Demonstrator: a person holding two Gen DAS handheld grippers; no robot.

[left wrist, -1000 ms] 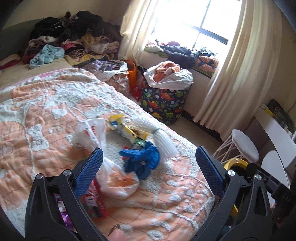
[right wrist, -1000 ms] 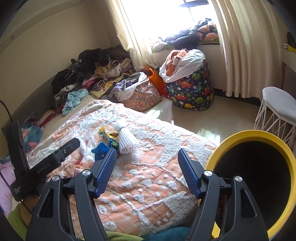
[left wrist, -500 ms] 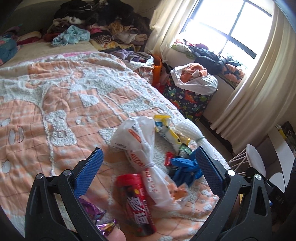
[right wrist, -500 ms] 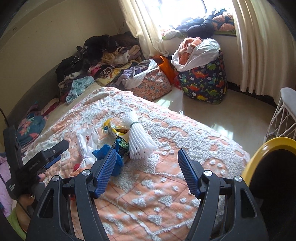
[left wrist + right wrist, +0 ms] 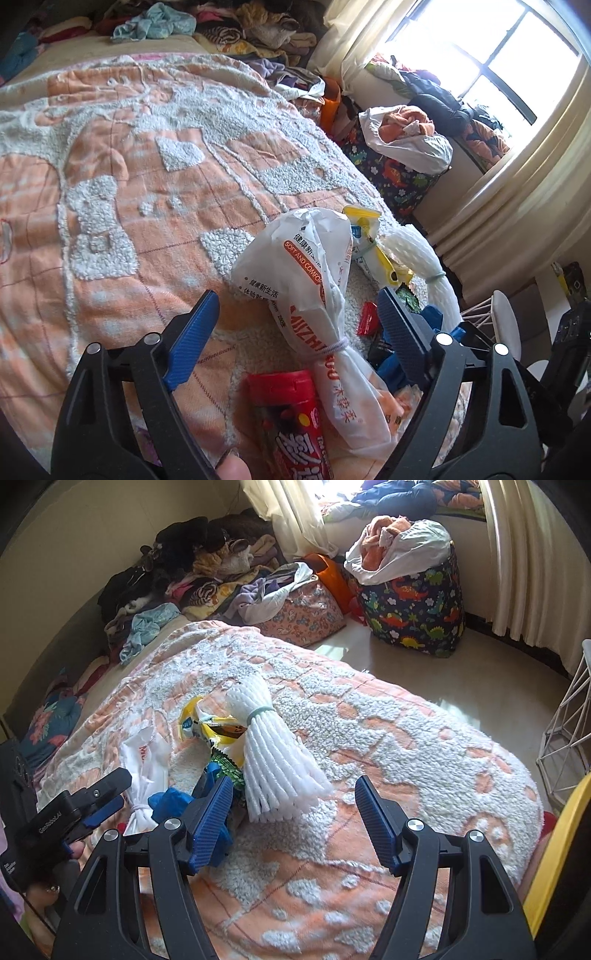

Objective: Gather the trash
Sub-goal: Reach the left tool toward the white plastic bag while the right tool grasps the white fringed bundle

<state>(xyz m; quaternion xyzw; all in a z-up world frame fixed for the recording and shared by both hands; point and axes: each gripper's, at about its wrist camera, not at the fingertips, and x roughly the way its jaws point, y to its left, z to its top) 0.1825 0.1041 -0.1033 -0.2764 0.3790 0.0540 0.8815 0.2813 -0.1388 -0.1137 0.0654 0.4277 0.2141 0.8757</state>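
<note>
The left tool fills the lower half of its own view, tilted downward, its blue-padded jaws closing with a white tied bag between them, untouched. A fingertip shows at the bottom edge. The right tool points down, jaws apart and gripping nothing.

Bedroom in a home. A bed spread with an orange-and-white tufted blanket, heaps of clothes against the wall, a dinosaur-print laundry bag on the floor, and cream curtains at a sunlit window.
</note>
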